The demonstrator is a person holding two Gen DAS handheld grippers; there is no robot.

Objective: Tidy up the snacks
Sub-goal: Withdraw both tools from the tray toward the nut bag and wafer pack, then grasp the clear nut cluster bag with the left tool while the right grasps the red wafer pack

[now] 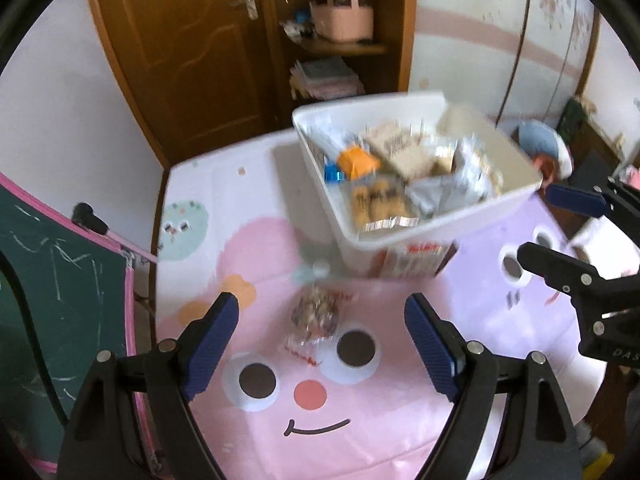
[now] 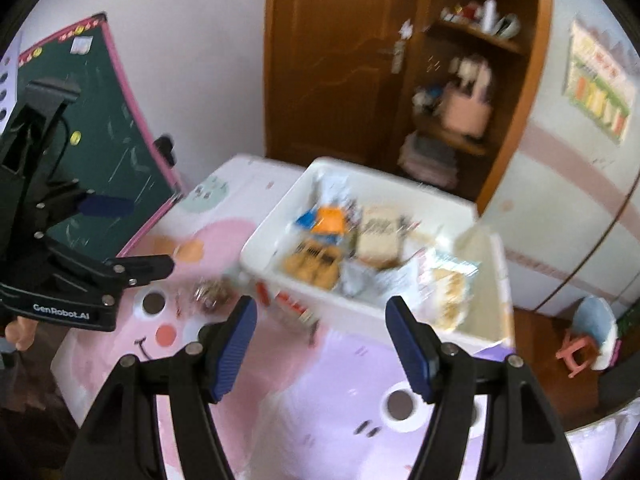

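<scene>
Left wrist view, read from its left side across: a green chalkboard (image 1: 60,272) leans at the table edge, then your left gripper (image 1: 322,312) hangs with jaws spread and nothing between the pads, right above a small clear-wrapped snack (image 1: 314,314) lying loose on the pink cartoon tablecloth (image 1: 360,420). A second packet (image 1: 412,262) lies against the near wall of the white bin (image 1: 400,236), and your right gripper (image 1: 560,232) enters from the right edge.

Right wrist view shows that gripper's jaws also spread and empty, aimed at the bin's near wall.

My worry is the thin wrapper: close too high and the pads may pinch only film, letting the snack slip or swing. Both views are blurred, so judge your aim carefully. The two grippers are near each other and could collide over the bin.

Inside the bin sit an orange pack (image 1: 356,162), a blue one (image 1: 333,174), a beige box (image 1: 404,150), a tray of golden pastries (image 1: 378,202) and silver pouches (image 1: 444,194), already crowded, so a dropped packet may slide out.
</scene>
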